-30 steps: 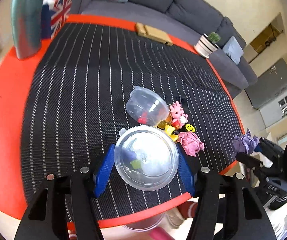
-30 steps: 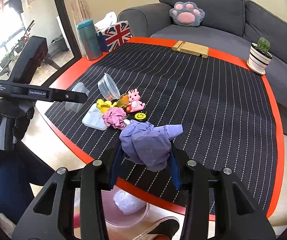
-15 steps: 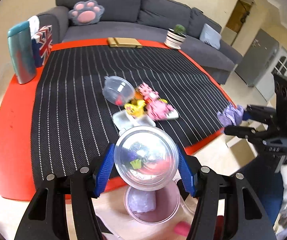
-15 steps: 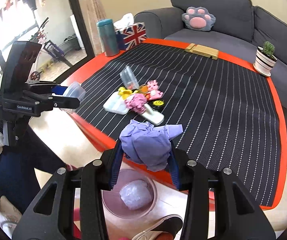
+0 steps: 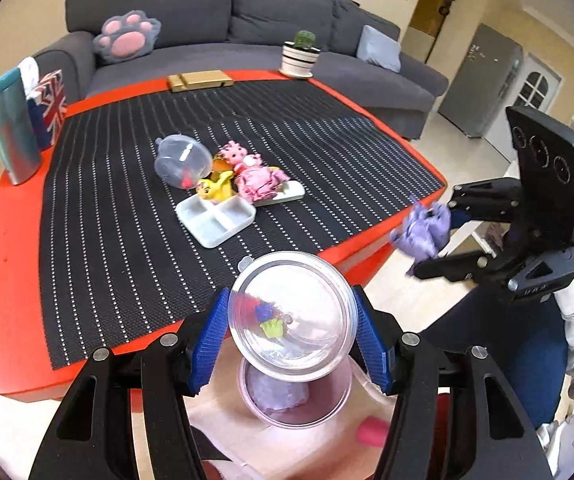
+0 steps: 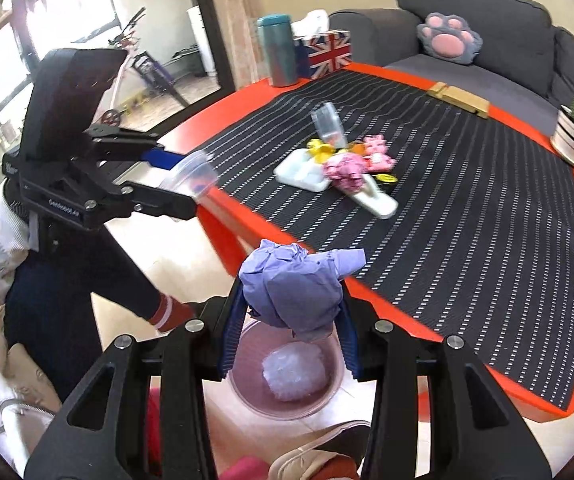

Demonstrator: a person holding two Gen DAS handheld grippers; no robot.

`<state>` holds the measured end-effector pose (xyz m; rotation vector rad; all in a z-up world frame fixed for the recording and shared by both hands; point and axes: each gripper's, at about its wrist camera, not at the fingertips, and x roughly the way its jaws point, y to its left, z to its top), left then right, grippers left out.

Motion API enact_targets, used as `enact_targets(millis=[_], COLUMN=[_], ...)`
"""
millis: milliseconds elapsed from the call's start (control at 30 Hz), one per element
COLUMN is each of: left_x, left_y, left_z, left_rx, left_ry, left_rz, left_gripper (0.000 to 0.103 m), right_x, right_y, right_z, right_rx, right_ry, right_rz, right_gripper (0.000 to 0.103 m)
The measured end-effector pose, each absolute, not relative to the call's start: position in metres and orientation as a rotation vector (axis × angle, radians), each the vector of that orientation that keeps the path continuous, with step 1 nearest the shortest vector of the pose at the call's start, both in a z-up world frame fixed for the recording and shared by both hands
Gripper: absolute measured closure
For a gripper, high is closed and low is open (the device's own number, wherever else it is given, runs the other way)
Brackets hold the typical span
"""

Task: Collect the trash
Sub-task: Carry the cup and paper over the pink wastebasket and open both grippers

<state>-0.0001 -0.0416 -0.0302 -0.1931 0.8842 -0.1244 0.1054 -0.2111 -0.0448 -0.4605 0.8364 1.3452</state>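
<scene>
My left gripper (image 5: pixel 291 336) is shut on a clear round plastic container (image 5: pixel 291 316) with small coloured bits inside, held past the table's front edge above a pink bin (image 5: pixel 295 400) on the floor. My right gripper (image 6: pixel 287 328) is shut on a crumpled purple paper ball (image 6: pixel 295 284), held over the same pink bin (image 6: pixel 287 376), which holds a clear crumpled wrap (image 6: pixel 293 372). On the striped mat lie another clear cup (image 5: pixel 183 162), a white divided tray (image 5: pixel 215 216), a pink crumpled paper (image 5: pixel 257 184) and small toys (image 5: pixel 213 188).
The red table (image 5: pixel 7 280) carries a black striped mat (image 5: pixel 127 240), a teal bottle (image 5: pixel 11 128), a Union Jack tissue box (image 5: pixel 51 108), a wooden block (image 5: pixel 199 80) and a potted cactus (image 5: pixel 301 54). A grey sofa (image 5: pixel 207 20) stands behind. The person's legs and shoe are by the bin.
Both grippers have drawn back off the table with their loads and now hang over the pink bin on the floor. Both remain shut.
</scene>
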Motion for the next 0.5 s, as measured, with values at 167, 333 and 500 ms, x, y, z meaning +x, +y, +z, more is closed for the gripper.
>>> enact_targets(millis=[167,333,500], left_x=[-0.003,-0.007,-0.008], left_y=[-0.049,-0.060,-0.063], left_z=[-0.027,-0.027,-0.029], left_rx=[-0.179,-0.147,-0.131], left_ry=[0.874,0.881,0.895], left_rz=[-0.165,-0.207,-0.225], left_gripper=[0.044,0.044,0.044], right_x=[0.098,0.094,0.092], right_y=[-0.205,-0.205,-0.206], right_z=[-0.049,-0.050,-0.049], right_rx=[-0.483,-0.489,-0.492], right_ry=[0.849,0.855,0.855], right_rz=[1.380,1.399,1.420], right_gripper=[0.061,0.060,0.060])
